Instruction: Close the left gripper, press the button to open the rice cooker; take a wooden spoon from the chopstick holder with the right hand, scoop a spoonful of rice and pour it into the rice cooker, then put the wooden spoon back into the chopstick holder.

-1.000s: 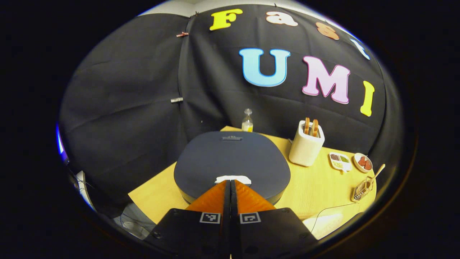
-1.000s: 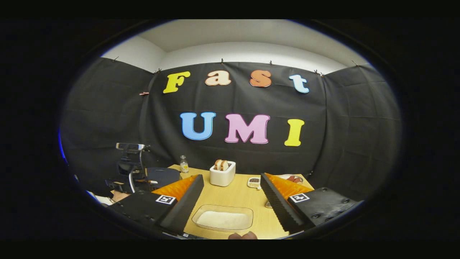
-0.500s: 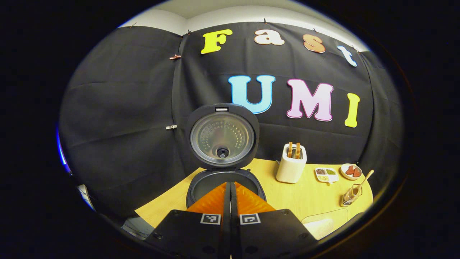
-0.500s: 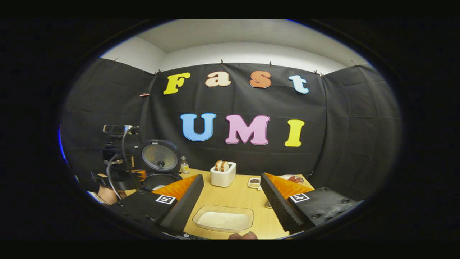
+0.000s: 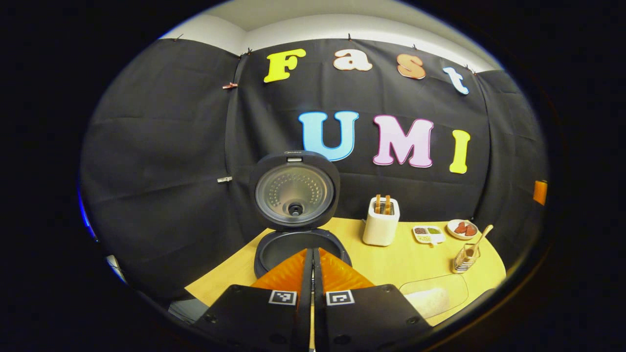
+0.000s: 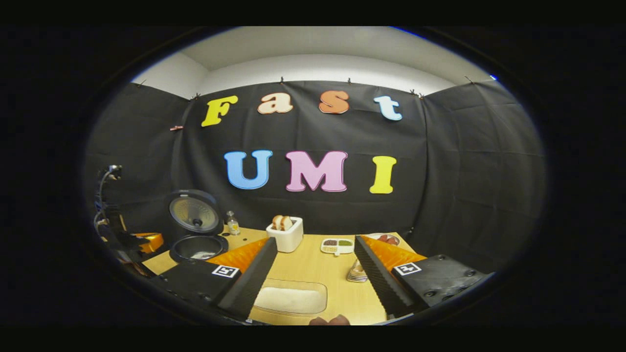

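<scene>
Standing open: the rice cooker (image 5: 301,244) near the counter's (image 5: 391,264) left edge has its lid (image 5: 295,189) upright and the dark inner pot exposed, so I judge the button step done.
Left hand-held gripper: the left hand-held gripper (image 5: 313,259) has its two fingers pressed flat together with nothing between them, pointing at the cooker's front rim from just short of it.
Chopstick holder: the white chopstick holder (image 5: 381,227) stands toward the counter's far edge, right of the cooker, with two wooden handles sticking up; I take one for the wooden spoon (image 5: 377,203), not yet taken.
Rice tray: the clear tray of rice (image 6: 290,299) lies at the counter's near edge, its rice looking undisturbed.
Small dishes: a divided dish (image 5: 427,233) and a round plate (image 5: 462,229) sit at the far right corner, with a wire rack (image 5: 465,256) holding a scoop nearer the right edge.
Right hand-held gripper: the right hand-held gripper (image 6: 313,278) is spread wide and empty above the rice tray.
Left to do: fetching the spoon, scooping, pouring into the pot, and returning the spoon.
</scene>
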### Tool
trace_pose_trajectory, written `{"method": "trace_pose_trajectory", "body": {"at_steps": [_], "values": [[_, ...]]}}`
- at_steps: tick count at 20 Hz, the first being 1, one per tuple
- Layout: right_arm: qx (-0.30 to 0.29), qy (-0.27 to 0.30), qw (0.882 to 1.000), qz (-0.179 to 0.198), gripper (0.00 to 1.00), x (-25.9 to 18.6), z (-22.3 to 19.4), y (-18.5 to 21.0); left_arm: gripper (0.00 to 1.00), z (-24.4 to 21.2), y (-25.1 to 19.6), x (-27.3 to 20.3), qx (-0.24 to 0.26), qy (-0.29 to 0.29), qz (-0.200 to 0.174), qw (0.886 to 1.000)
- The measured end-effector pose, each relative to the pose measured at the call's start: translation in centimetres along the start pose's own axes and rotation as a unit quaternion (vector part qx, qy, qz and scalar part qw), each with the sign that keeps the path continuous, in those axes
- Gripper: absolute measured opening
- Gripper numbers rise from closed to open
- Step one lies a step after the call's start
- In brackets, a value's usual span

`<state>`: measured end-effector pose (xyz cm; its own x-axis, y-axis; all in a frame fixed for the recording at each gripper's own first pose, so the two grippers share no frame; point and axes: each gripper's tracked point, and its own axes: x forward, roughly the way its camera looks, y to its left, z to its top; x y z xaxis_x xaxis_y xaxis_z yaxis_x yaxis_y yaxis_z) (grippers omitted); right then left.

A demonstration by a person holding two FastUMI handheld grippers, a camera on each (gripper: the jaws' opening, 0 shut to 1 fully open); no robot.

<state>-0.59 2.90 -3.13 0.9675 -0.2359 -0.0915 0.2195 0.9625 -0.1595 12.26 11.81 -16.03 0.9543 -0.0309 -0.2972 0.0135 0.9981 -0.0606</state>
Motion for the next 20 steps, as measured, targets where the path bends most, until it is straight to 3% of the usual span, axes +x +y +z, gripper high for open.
{"method": "trace_pose_trajectory", "body": {"at_steps": [5,8,10,16,20], "values": [[-0.002,0.036,0.999,0.004,0.99,3.2,-3.1,-3.4,0.22,0.7,-0.7,-2.0,-0.016,-0.017,0.003,1.000],[0.008,0.047,0.999,0.004,0.99,5.7,-4.6,-6.2,0.43,0.6,-2.5,-2.9,-0.031,-0.021,0.000,0.999],[0.017,0.057,0.998,0.007,1.00,7.3,-6.0,-8.3,0.49,0.2,-3.4,-3.5,-0.037,-0.012,0.012,0.999],[0.077,0.103,0.992,-0.001,1.00,13.7,-12.0,-15.5,0.63,-0.2,-5.6,-5.7,-0.024,0.007,0.062,0.998],[0.089,0.123,0.988,-0.010,0.98,17.2,-15.9,-18.7,0.64,-0.4,-7.1,-7.5,-0.013,0.017,0.083,0.996]]}}
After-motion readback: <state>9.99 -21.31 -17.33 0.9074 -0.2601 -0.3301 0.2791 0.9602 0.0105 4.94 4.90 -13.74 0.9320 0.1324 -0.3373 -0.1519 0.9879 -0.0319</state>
